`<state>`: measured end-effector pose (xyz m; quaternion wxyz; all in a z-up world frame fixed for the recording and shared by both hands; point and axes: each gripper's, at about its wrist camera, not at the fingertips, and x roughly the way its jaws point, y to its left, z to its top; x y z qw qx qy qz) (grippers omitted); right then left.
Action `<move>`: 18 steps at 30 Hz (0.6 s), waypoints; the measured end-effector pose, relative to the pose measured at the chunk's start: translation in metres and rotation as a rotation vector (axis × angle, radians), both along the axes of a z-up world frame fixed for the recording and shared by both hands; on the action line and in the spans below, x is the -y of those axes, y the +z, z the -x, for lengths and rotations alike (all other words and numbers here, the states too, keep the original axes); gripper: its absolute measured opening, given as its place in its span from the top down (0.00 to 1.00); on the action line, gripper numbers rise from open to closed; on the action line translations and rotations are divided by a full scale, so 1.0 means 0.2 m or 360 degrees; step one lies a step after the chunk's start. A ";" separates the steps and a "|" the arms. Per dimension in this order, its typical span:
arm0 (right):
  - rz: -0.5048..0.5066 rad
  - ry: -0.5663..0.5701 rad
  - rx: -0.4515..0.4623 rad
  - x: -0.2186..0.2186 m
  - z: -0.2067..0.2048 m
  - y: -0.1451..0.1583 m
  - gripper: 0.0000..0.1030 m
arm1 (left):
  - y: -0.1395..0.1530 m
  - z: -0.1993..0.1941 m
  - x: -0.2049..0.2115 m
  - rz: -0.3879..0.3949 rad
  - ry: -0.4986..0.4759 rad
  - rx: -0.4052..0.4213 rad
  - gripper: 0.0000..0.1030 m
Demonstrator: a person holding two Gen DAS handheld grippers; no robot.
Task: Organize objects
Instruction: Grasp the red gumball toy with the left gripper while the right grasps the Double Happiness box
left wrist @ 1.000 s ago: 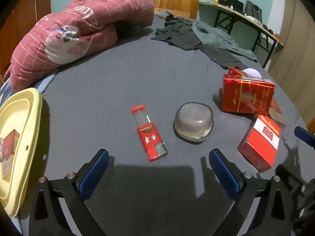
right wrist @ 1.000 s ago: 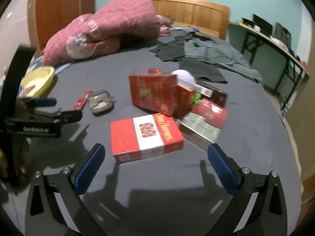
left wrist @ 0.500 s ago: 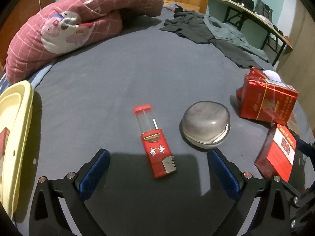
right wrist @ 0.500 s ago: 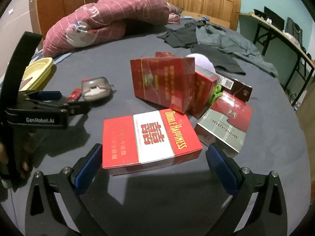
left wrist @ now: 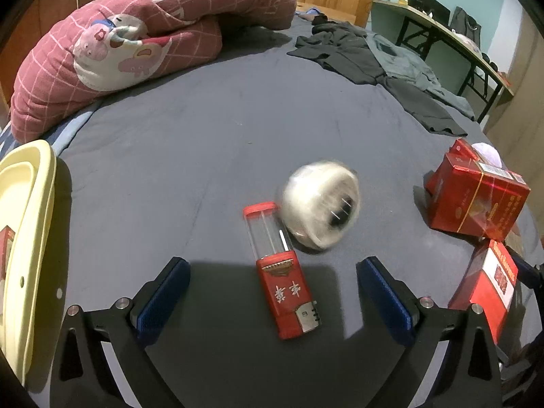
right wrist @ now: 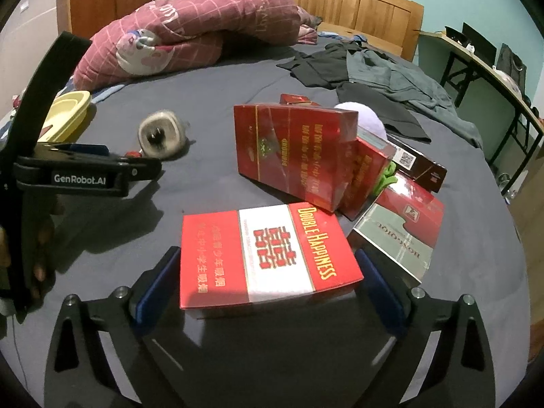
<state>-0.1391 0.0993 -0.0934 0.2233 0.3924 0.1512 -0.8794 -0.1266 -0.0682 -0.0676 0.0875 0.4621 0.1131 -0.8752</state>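
Note:
A red lighter with a clear top point(left wrist: 282, 282) lies on the dark bedsheet between the fingers of my open left gripper point(left wrist: 272, 292), touching neither pad. Just beyond it a round clear case point(left wrist: 321, 204) is tipped on its side and blurred. In the right wrist view the case point(right wrist: 161, 134) shows its underside beside the left gripper point(right wrist: 129, 159). A red-and-white carton point(right wrist: 268, 255) lies between the fingers of my right gripper point(right wrist: 267, 280), whose jaws are closing. The pads stand right at its two ends, and I see no firm press.
A yellow tray point(left wrist: 27, 238) with a small red pack sits at the left bed edge. Several more red and dark cartons point(right wrist: 295, 156) and a pale ball point(right wrist: 363, 115) are piled right of centre. A pink quilt point(left wrist: 153, 40) and dark clothes point(left wrist: 357, 54) lie farther back.
The round case has tipped up off its base and blurs with motion. My left gripper came forward over the lighter. My right gripper advanced until the red-and-white carton sat between its fingers.

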 end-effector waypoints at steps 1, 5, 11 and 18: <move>-0.0007 0.0001 0.0003 0.00 0.00 0.00 0.07 | 0.00 0.00 0.00 0.0006 0.0000 0.0003 0.01; -0.0015 0.0003 0.0003 0.01 0.00 -0.01 0.08 | 0.00 0.01 0.00 0.0007 0.0001 0.0005 0.03; -0.0025 0.0014 -0.0024 0.02 -0.02 -0.01 0.11 | 0.01 -0.01 0.02 0.0010 0.0038 -0.0034 0.37; -0.0017 -0.0017 -0.0060 0.00 -0.02 0.01 0.12 | 0.01 -0.04 0.05 0.0015 -0.0008 -0.0043 0.53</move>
